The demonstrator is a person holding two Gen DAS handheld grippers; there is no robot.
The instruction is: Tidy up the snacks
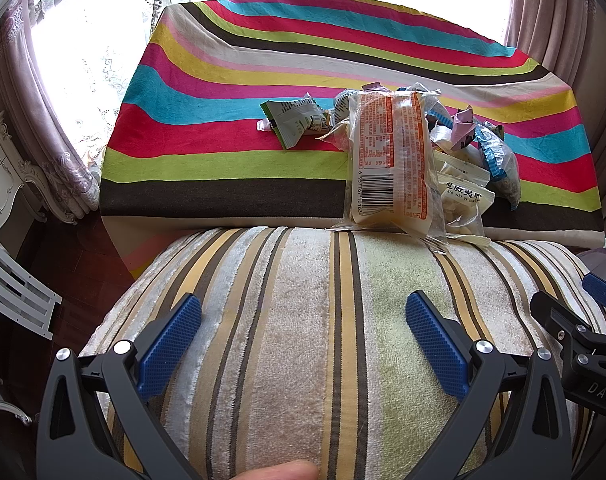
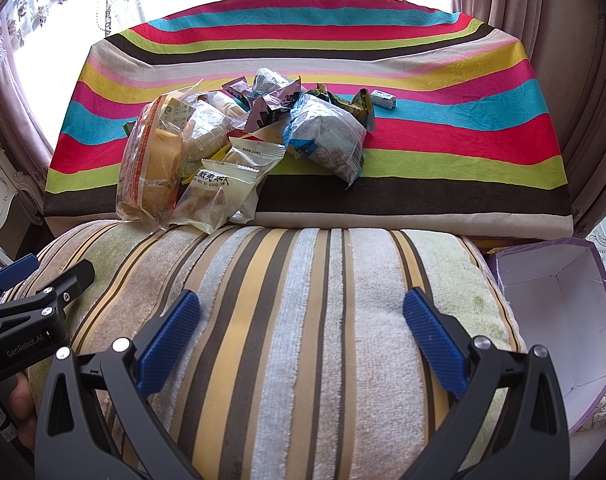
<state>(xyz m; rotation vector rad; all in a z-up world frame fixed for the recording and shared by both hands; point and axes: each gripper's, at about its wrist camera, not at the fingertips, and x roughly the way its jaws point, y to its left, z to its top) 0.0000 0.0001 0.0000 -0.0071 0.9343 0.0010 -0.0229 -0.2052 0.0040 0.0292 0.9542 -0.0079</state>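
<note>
I am holding both tools low over the striped cushion (image 2: 303, 320), and nothing is picked up yet, so I judge I am just starting the sorting. My left gripper (image 1: 303, 320) is hanging with its jaws spread wide and nothing between them, and my right gripper (image 2: 301, 316) is doing the same, each sitting beside the other over the cushion. The snacks (image 2: 243, 140) are lying in a loose heap on the striped tablecloth (image 2: 463, 140), towards the near edge of the table. The long bread packet (image 1: 387, 160) and the white nut packet (image 2: 223, 184) are hanging over that near edge, touching the cushion. A small green packet (image 1: 295, 120) is lying apart on the left of the heap, and a tiny wrapped sweet (image 2: 383, 100) is sitting apart on the right. An open purple box (image 2: 555, 320) is standing low on my right, beside the cushion, and I take it as the likely place for them. Next I am expecting to reach forward over the cushion for one packet at the near edge. The cloth on both sides of the heap is lying bare, giving room to move.
</note>
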